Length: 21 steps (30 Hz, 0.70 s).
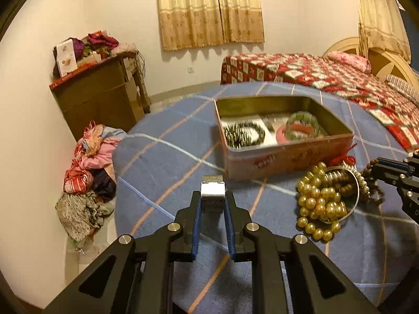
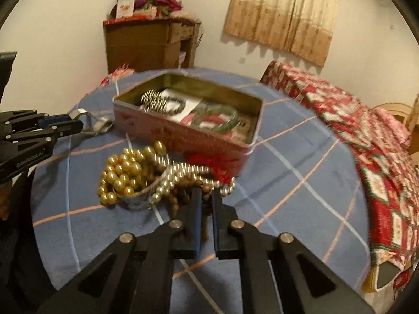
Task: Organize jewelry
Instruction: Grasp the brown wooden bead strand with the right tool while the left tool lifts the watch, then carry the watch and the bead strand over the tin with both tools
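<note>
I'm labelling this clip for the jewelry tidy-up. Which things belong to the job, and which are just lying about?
Job:
tin box
silver bracelet in left gripper
gold bead necklace
brown bead strand at right gripper

Lying about:
clothes pile
cabinet
bed
curtains

A blue checked table [image 1: 167, 157] carries the open tin [image 1: 282, 157] and a bead pile [image 1: 322, 198].

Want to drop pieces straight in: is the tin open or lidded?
Open: the tin has no lid on, and the bracelets inside show.
</note>
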Each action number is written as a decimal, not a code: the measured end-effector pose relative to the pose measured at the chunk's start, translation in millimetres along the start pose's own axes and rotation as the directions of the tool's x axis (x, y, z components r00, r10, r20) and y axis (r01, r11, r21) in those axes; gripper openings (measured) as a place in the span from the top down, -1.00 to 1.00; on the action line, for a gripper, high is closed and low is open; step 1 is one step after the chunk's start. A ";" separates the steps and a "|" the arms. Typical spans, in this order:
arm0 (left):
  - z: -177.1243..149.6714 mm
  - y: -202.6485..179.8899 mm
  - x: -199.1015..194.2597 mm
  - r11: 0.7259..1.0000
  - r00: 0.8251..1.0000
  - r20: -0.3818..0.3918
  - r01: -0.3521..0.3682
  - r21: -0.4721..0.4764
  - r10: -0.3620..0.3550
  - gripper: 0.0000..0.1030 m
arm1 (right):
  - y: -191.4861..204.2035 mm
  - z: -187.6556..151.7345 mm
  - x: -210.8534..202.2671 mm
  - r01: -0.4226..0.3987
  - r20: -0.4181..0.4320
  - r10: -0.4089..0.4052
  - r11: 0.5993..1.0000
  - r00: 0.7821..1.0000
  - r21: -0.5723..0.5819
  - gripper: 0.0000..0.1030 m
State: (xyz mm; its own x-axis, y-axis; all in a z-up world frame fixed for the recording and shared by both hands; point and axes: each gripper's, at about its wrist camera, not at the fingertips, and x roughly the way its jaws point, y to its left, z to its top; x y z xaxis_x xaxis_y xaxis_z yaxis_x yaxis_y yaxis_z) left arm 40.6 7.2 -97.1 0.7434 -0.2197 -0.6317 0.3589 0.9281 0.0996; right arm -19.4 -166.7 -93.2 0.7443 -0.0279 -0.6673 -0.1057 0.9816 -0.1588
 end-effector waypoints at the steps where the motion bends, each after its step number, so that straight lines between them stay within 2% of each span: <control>1: 2.7 0.7 -4.0 1.000 1.000 0.009 0.003 -0.001 -0.003 0.69 | -0.5 1.7 -6.3 0.010 0.018 -0.010 1.000 1.000 0.005 0.83; 11: 20.0 5.1 -32.7 1.000 0.996 0.083 0.017 -0.019 -0.015 0.69 | -7.8 26.0 -46.0 0.054 0.154 -0.061 0.997 0.986 0.045 0.83; 21: 40.7 4.7 -54.9 1.000 0.986 0.165 -0.021 0.011 0.019 0.69 | -20.8 39.4 -54.0 0.113 0.210 -0.125 0.991 0.970 0.071 0.83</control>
State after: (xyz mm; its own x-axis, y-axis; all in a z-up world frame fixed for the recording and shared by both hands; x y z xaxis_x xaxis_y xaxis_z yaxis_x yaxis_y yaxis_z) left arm 24.4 11.3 -30.6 0.8329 -0.2489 -0.4944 0.3494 0.9291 0.1210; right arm -31.4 -178.2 -25.2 0.8732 -0.1104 -0.4748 0.0259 0.9831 -0.1810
